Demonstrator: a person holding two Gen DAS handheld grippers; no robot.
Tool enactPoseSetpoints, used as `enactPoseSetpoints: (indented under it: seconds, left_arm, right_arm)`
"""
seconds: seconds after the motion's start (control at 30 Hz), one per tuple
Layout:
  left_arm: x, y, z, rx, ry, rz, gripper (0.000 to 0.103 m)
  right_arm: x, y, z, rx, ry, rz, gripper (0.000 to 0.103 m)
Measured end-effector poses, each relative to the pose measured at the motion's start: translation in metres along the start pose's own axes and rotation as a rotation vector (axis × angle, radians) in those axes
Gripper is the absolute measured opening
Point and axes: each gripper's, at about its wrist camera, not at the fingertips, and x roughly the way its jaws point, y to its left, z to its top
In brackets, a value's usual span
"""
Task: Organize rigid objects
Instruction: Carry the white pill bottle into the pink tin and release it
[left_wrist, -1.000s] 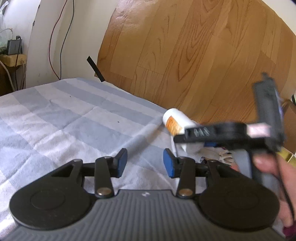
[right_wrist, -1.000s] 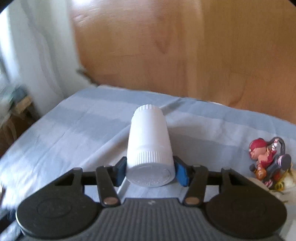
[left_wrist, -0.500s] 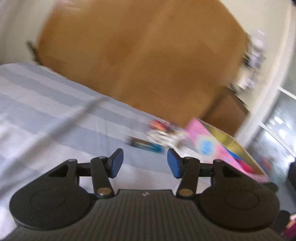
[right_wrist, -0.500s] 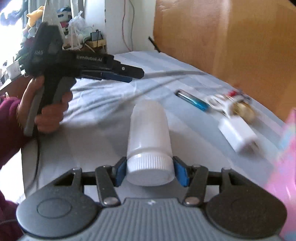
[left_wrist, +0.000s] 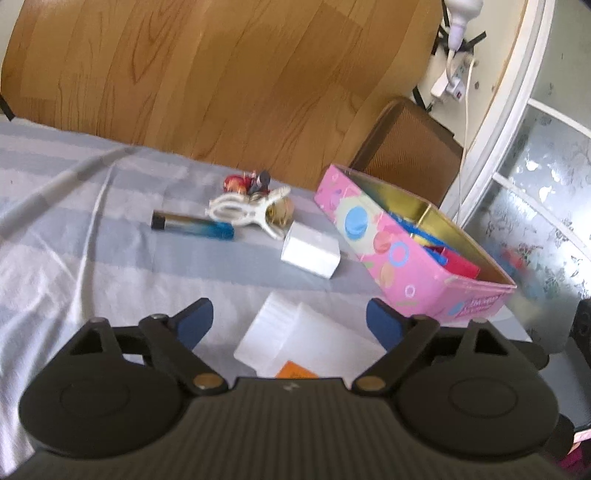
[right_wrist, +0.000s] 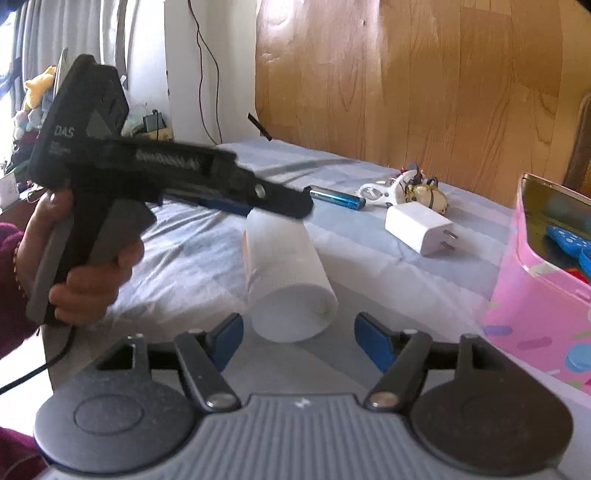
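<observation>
On the striped bedspread (right_wrist: 192, 251), the white bottle (right_wrist: 291, 280) lies on its side between my right gripper (right_wrist: 298, 341)'s spread fingers, untouched.
Its long axis runs away from me, cap end toward the headboard; my left gripper (left_wrist: 290, 326), fingers wide, hovers over it, pink tin (left_wrist: 391, 254) just beside.

Black grippers, blue-tipped fingers (left_wrist: 195, 322), brass pivot screws, ribbed grey body, bare-skinned left hand (right_wrist: 88, 273), maroon sleeve

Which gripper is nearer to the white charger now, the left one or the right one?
Probably left. The left gripper hovers open over the white bottle, just before the white charger. The right gripper sits open behind the bottle's far end.
</observation>
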Motion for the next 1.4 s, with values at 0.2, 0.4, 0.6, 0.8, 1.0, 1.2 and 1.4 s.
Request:
enactPoseSetpoints:
  seconds: [0.2, 0.4, 0.6, 0.8, 1.0, 1.2, 1.4]
  left_arm:
    - [-0.006, -0.010, -0.008, 0.016, -0.011, -0.021, 0.073]
    - [-0.010, -0.020, 0.010, -0.007, -0.052, -0.055, 0.063]
    - [-0.001, -0.061, 0.049, 0.065, -0.114, -0.145, 0.063]
    - [0.042, -0.125, 0.068, 0.157, -0.116, -0.193, 0.064]
    - [0.086, -0.164, 0.067, 0.166, -0.082, -0.187, 0.063]
    - [0.133, -0.177, 0.059, 0.178, 0.008, -0.062, 0.067]
    - [0.106, -0.156, 0.057, 0.155, -0.028, -0.084, 0.067]
  right_arm:
    - [0.006, -0.002, -0.005, 0.027, -0.005, 0.024, 0.052]
    - [-0.002, -0.007, -0.004, 0.067, -0.051, -0.009, 0.051]
    - [-0.044, -0.028, 0.019, 0.058, -0.166, -0.108, 0.051]
    - [-0.078, -0.072, 0.022, 0.067, -0.196, -0.250, 0.052]
    - [-0.086, -0.116, 0.015, 0.091, -0.151, -0.369, 0.052]
    - [-0.077, -0.156, 0.008, 0.183, -0.102, -0.529, 0.061]
    - [-0.106, -0.164, -0.013, 0.298, -0.189, -0.538, 0.061]
